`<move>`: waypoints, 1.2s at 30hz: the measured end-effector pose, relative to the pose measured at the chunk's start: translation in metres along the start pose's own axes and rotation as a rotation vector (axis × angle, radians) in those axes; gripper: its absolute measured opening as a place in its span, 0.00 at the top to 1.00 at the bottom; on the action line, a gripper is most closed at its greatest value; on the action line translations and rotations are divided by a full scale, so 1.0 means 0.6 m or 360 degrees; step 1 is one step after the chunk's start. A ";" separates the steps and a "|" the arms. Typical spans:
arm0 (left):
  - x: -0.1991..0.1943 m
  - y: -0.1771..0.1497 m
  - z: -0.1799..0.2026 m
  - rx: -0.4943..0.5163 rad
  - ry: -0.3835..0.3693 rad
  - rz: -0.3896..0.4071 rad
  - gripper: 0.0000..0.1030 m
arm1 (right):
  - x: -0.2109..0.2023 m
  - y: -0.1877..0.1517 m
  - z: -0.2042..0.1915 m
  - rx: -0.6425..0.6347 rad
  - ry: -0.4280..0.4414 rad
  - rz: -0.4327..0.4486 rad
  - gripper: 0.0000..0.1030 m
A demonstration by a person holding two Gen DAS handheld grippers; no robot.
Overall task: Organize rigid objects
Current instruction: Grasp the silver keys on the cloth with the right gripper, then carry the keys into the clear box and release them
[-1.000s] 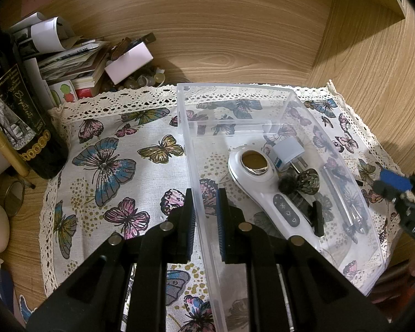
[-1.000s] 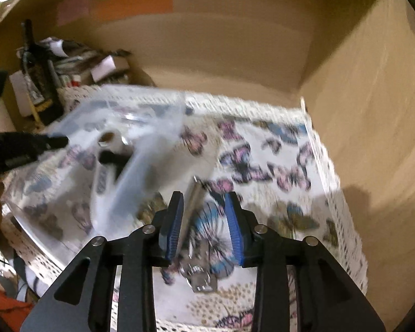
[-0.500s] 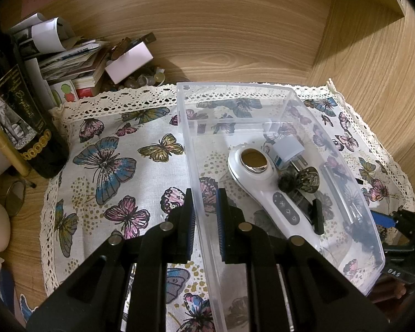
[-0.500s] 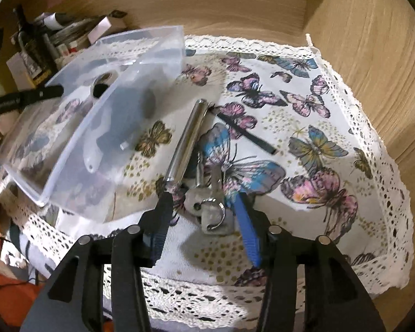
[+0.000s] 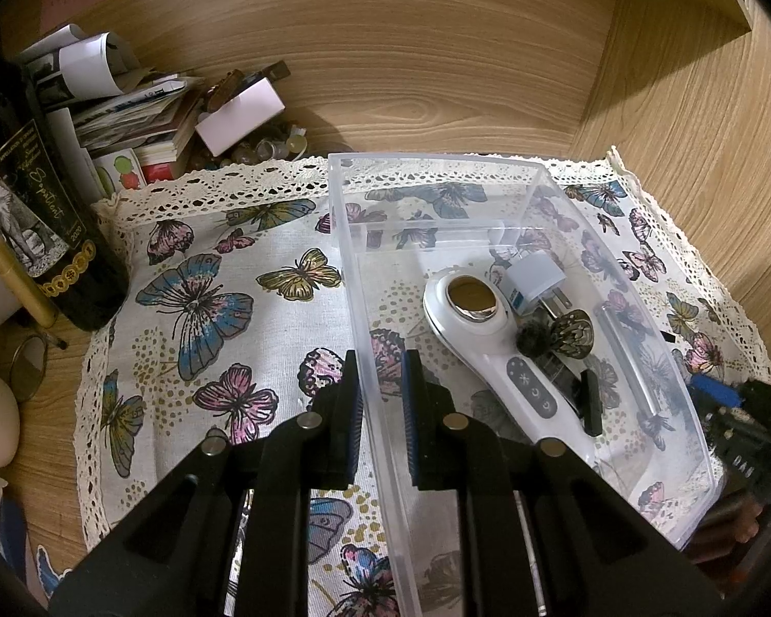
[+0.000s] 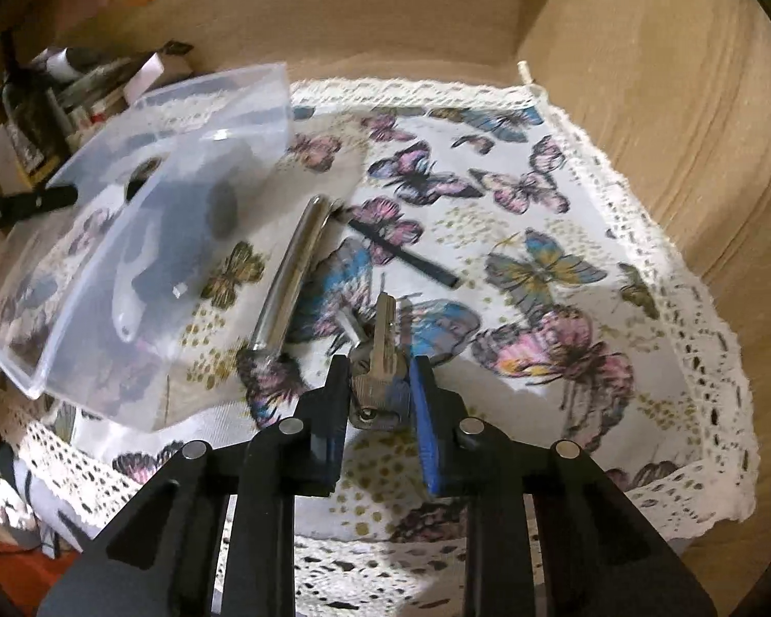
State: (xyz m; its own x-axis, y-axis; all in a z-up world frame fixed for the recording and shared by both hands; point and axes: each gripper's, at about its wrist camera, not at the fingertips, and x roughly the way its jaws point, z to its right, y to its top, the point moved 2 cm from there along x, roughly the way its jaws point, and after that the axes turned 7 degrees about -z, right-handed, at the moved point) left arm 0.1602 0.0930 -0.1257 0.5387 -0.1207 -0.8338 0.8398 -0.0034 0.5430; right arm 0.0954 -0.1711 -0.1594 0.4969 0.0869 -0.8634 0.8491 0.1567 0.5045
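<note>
My left gripper (image 5: 380,401) is shut on the near side wall of a clear plastic bin (image 5: 437,164) that stands on the butterfly cloth. In the bin lie a white handheld device (image 5: 467,319), a white plug adapter (image 5: 534,277) and small black pieces. To the right of the bin (image 6: 128,236), a bunch of keys (image 6: 380,349) lies on the cloth. My right gripper (image 6: 378,380) is closing, with both pads against the key heads. A metal tube (image 6: 293,277) and a thin black stick (image 6: 401,252) lie just beyond the keys.
A dark wine bottle (image 5: 41,205) and a pile of papers and small boxes (image 5: 149,103) stand at the back left. Wooden walls close in the back (image 5: 437,67) and the right side (image 6: 668,103). The lace-edged cloth (image 6: 694,308) hangs over the front edge.
My right gripper came down over the keys, spread its jaws around them, then closed onto the key heads. The left gripper and the bin have not moved.
</note>
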 end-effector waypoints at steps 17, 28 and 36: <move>0.000 -0.001 0.000 0.0000 0.0000 0.0001 0.88 | -0.104 0.101 -0.019 -0.0093 -0.0035 0.0392 0.79; 0.000 -0.001 0.000 -0.0001 0.0000 0.0002 0.88 | -0.157 0.155 -0.104 -0.0294 0.0134 0.0625 0.79; 0.000 -0.001 0.001 0.0000 0.0000 0.0002 0.88 | -0.124 0.155 -0.172 -0.0460 0.0247 0.0538 0.79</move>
State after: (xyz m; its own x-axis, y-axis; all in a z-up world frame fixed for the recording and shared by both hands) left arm 0.1596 0.0923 -0.1259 0.5397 -0.1208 -0.8331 0.8391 -0.0032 0.5440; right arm 0.1190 -0.0615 -0.0483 0.6856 0.3227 -0.6526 0.5486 0.3602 0.7545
